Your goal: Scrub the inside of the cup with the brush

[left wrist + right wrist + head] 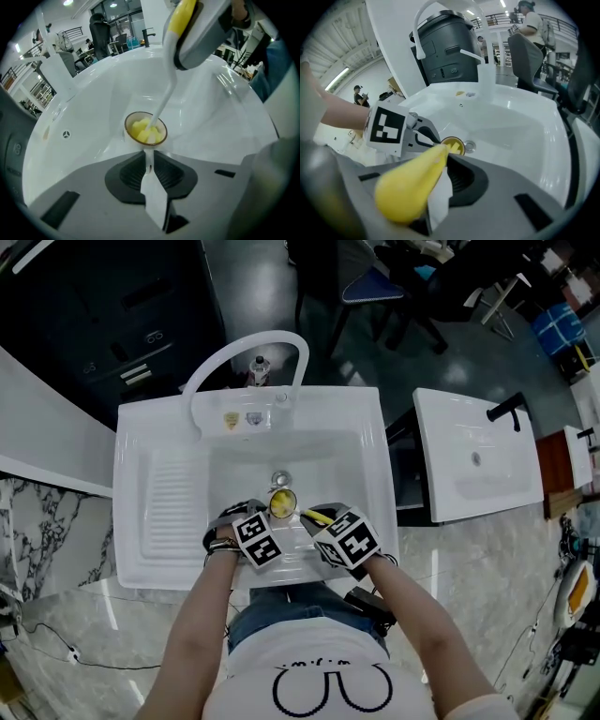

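Observation:
A small brown-rimmed cup [282, 502] sits low in the white sink [375, 474], close to the drain. My left gripper [265, 518] is shut on the cup's thin white handle [148, 159], seen just ahead of the jaws in the left gripper view. The cup [145, 128] holds the brush's yellow sponge head, and the white stem [164, 93] rises from it. My right gripper [322, 524] is shut on the brush's fat yellow handle [412, 187]. From the right gripper view the handle runs towards the cup [453, 144], beside the left gripper's marker cube [389, 126].
A curved white faucet [246, 357] arches over the back of the sink. The metal drain [279, 480] lies just behind the cup. A ribbed draining board [171, 498] fills the sink's left side. A second white sink [478, 457] stands to the right, with marble counter around.

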